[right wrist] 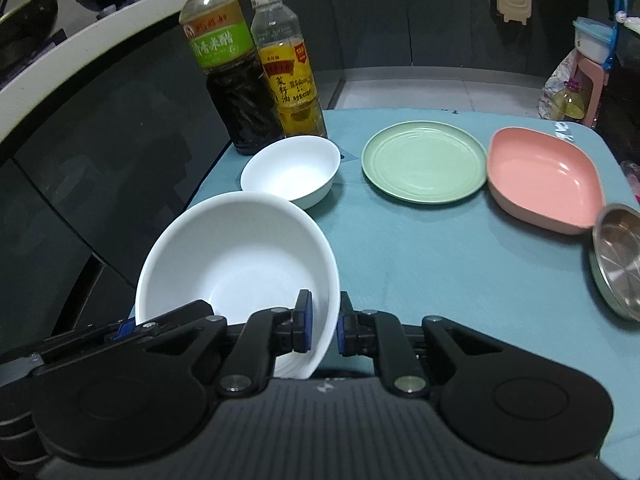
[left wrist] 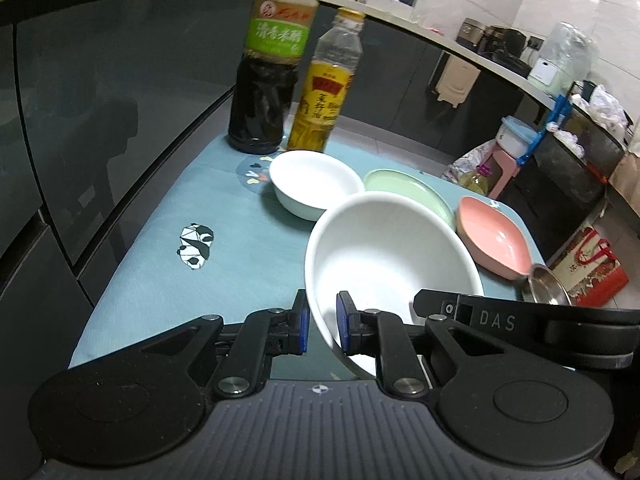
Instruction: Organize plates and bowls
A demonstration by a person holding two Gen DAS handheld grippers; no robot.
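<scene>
Both my grippers — left gripper (left wrist: 322,322), right gripper (right wrist: 323,327) — clamped on large white bowl (right wrist: 240,256) rim, bowl empty, small white bowl (right wrist: 292,170) empty.

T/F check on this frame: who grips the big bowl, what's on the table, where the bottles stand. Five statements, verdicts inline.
1. Both grippers clamp the rim of the large white bowl: the left gripper and the right gripper. True.
2. The small white bowl is stacked inside the large one. False: it sits apart on the table, by the bottles.
3. The green plate lies between the small white bowl and the pink dish. True.
4. The dark vinegar bottle lies on its side. False: it stands upright beside the oil bottle.
5. The steel dish holds food. False: it looks empty.
</scene>
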